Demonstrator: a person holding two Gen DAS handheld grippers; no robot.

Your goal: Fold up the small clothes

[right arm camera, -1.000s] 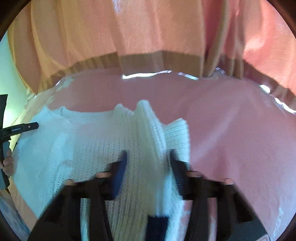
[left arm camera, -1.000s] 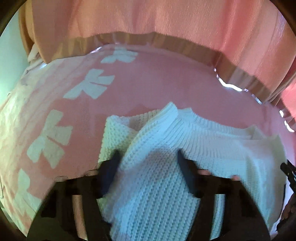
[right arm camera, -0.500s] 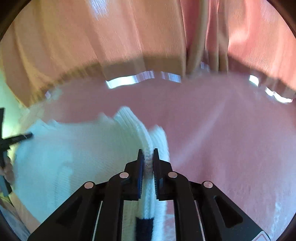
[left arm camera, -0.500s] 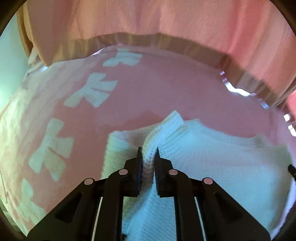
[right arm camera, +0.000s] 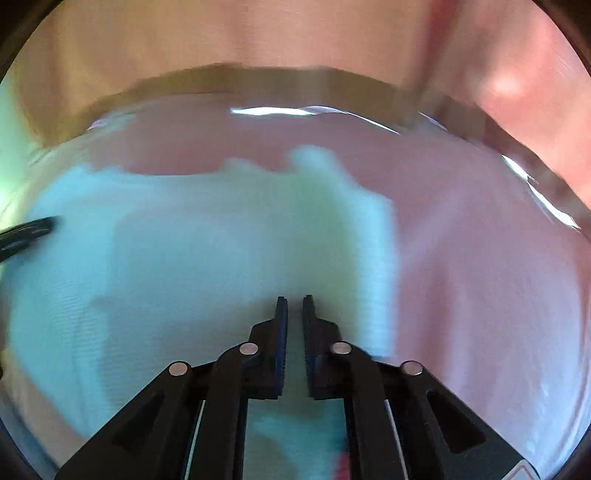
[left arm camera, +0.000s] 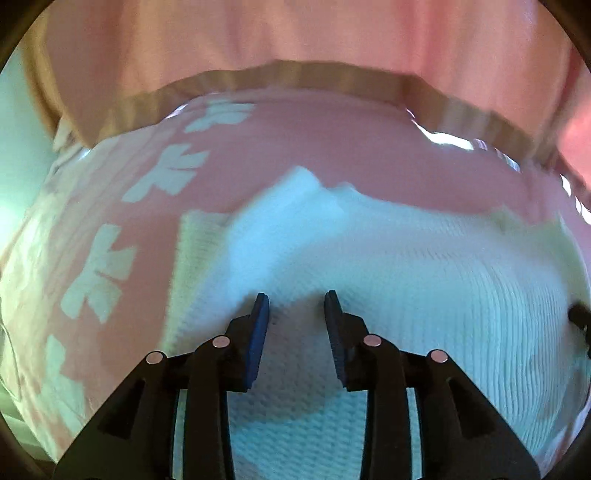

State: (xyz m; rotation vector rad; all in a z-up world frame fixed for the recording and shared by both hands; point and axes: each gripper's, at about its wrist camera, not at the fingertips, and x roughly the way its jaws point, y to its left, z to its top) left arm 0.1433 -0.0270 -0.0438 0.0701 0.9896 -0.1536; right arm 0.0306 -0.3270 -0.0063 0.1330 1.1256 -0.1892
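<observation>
White knit sweater point(left arm camera: 388, 280) flat on pink bed cover point(left arm camera: 332, 147), beneath both grippers. Left gripper point(left arm camera: 296, 306) just reopened, empty: fold released. Right gripper point(right arm camera: 294, 306) pressed together, pinching nothing.

A pink bedsheet point(left arm camera: 369, 155) with pale bow prints point(left arm camera: 162, 177) lies below a pink curtain point(left arm camera: 295, 33).

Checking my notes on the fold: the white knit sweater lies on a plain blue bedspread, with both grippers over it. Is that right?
Not quite. The bedspread is pink, not blue, with pale bow shapes along one side, as the left wrist view shows. The rest holds: the white knit sweater lies on it, with the left gripper and the right gripper over it.
</observation>
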